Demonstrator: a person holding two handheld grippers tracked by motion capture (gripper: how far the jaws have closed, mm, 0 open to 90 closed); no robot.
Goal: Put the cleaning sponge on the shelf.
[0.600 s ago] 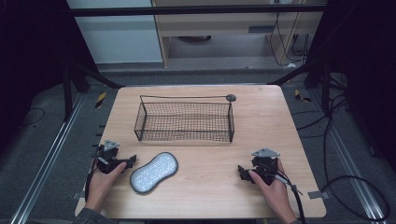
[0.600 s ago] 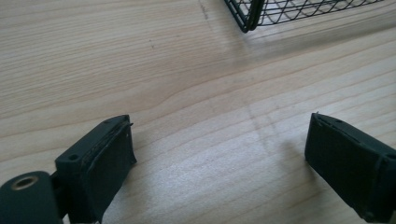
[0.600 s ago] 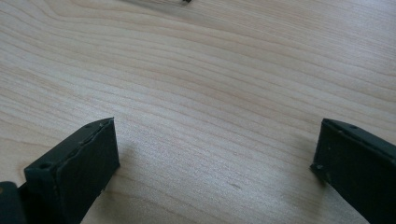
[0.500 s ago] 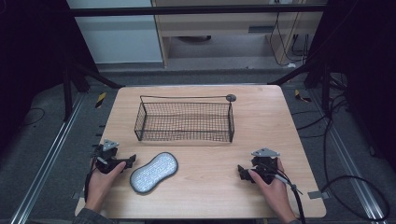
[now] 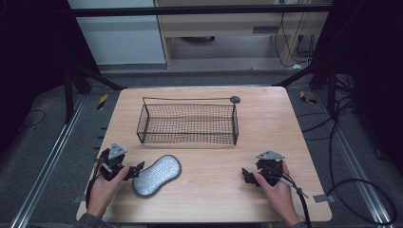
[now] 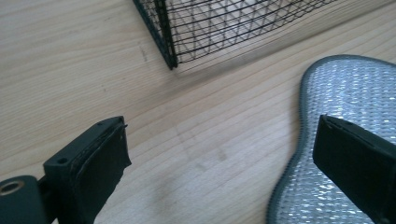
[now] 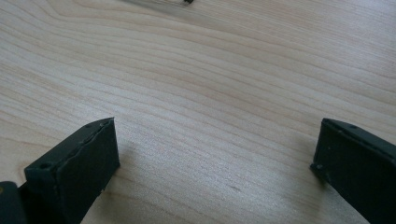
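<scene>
The grey peanut-shaped scrubbing pad (image 5: 157, 175) lies flat on the tabletop (image 5: 209, 156) in front of the wire basket (image 5: 188, 121), its long axis running diagonally, its near-left end just beside the left tool (image 5: 138, 169), jaws spread and empty; the right tool (image 5: 246, 175), likewise spread, sits well apart.

on my screens i count one wooden table (image 5: 204, 194). on it sits one black wire basket (image 5: 187, 122). i count one grey, silvery peanut-shaped pad (image 5: 157, 175) lying flat on the wood. i count two handheld grippers: one left gripper (image 5: 138, 169) and one right gripper (image 5: 246, 175), each with two black jaws spread apart. i count two hands, one on each gripper. one small dark round disc (image 5: 235, 99) sits by the basket's far corner.
</scene>
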